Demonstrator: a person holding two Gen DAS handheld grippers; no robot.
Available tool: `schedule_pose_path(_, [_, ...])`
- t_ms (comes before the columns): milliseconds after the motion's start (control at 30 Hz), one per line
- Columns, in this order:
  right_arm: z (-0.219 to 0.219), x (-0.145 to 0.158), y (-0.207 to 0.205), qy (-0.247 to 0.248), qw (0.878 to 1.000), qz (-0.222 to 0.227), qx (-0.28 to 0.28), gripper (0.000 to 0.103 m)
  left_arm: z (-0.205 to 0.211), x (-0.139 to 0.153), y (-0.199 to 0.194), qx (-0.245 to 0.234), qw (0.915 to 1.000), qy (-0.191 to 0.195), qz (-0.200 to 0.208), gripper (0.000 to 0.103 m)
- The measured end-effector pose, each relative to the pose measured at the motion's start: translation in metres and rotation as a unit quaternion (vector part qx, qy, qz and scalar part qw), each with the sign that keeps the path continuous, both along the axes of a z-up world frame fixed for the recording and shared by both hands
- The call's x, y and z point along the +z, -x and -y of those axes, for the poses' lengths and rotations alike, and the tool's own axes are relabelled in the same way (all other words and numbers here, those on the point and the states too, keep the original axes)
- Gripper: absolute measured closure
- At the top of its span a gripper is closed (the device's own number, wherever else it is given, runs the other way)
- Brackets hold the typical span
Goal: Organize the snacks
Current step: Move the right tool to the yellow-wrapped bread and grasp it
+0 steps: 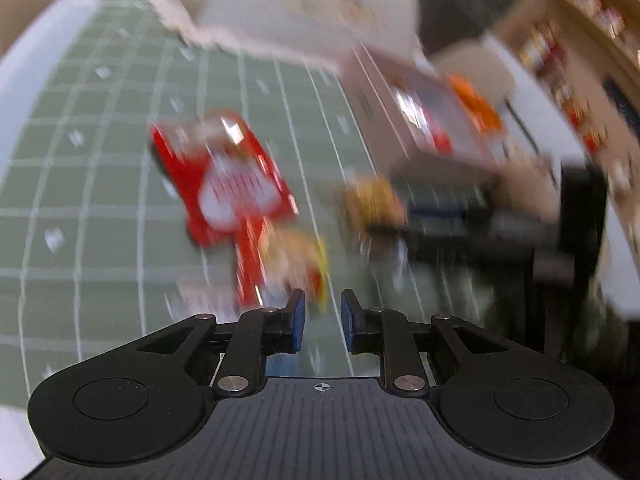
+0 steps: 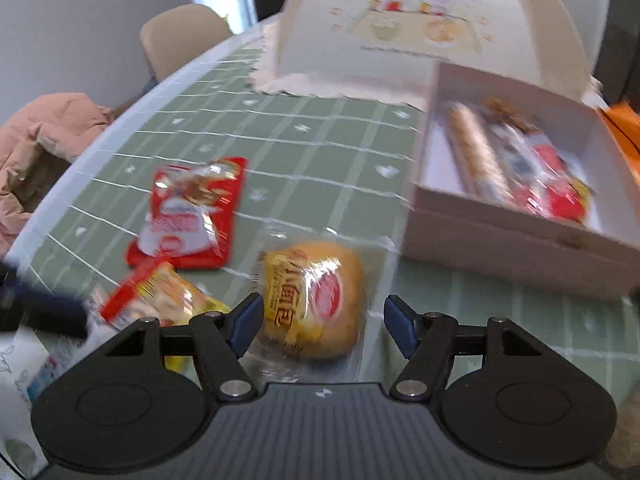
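Note:
My right gripper (image 2: 323, 322) is open, its jaws on either side of a wrapped yellow bun (image 2: 316, 300) on the green checked tablecloth. A red snack packet (image 2: 190, 212) and a red-yellow packet (image 2: 160, 300) lie to its left. A white box (image 2: 516, 240) at right holds several snacks. My left gripper (image 1: 323, 320) has a narrow gap between its jaws and holds nothing; the view is blurred. Ahead of it lie the red packet (image 1: 224, 180), the red-yellow packet (image 1: 296, 264), the bun (image 1: 376, 200) and the box (image 1: 432, 128).
A domed white food cover (image 2: 420, 20) with cartoon print stands behind the box. A beige chair (image 2: 180, 36) and pink clothing (image 2: 48, 132) are beyond the table's left edge. The other gripper's dark arm (image 1: 500, 232) reaches toward the bun.

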State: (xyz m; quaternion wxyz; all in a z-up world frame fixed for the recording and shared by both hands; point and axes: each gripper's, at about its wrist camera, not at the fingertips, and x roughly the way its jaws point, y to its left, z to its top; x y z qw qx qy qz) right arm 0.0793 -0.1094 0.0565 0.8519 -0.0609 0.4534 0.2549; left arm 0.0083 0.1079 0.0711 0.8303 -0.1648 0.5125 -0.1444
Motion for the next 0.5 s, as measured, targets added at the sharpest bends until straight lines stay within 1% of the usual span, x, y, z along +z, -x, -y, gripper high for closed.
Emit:
schedule_pose_path(100, [0.019,0.002,-0.003,-0.003,1.000,-0.008,-0.018,0.037,0.018,-0.005,0.010,-0.050,0.9980,-0.032,-0.023,0.081])
schedule_pose_path(233, [0.030,0.006,0.002,0.003,1.000,0.005,-0.025,0.037,0.024,-0.012,0.015,-0.077,0.9931,-0.070,-0.055,0.081])
schedule_pose_path(300, [0.029,0.011,0.006,-0.002,1.000,0.021,-0.018,0.037,0.022,-0.015,0.019,-0.081,0.9901,-0.098,-0.061,0.081])
schedule_pose_path(367, [0.023,0.017,0.011,-0.006,0.999,0.039,-0.001,0.037,0.019,-0.019,0.018,-0.076,0.9861,-0.134,-0.063,0.082])
schedule_pose_path(400, [0.019,0.018,0.012,-0.004,0.999,0.046,0.009,0.036,0.016,-0.020,0.018,-0.072,0.9851,-0.144,-0.060,0.082])
schedule_pose_path(467, [0.006,0.019,0.013,0.009,0.998,0.060,0.035,0.036,0.008,-0.017,0.013,-0.059,0.9853,-0.152,-0.052,0.082])
schedule_pose_path(500, [0.000,0.017,0.012,0.015,0.997,0.066,0.039,0.036,0.004,-0.017,0.010,-0.050,0.9845,-0.161,-0.047,0.082])
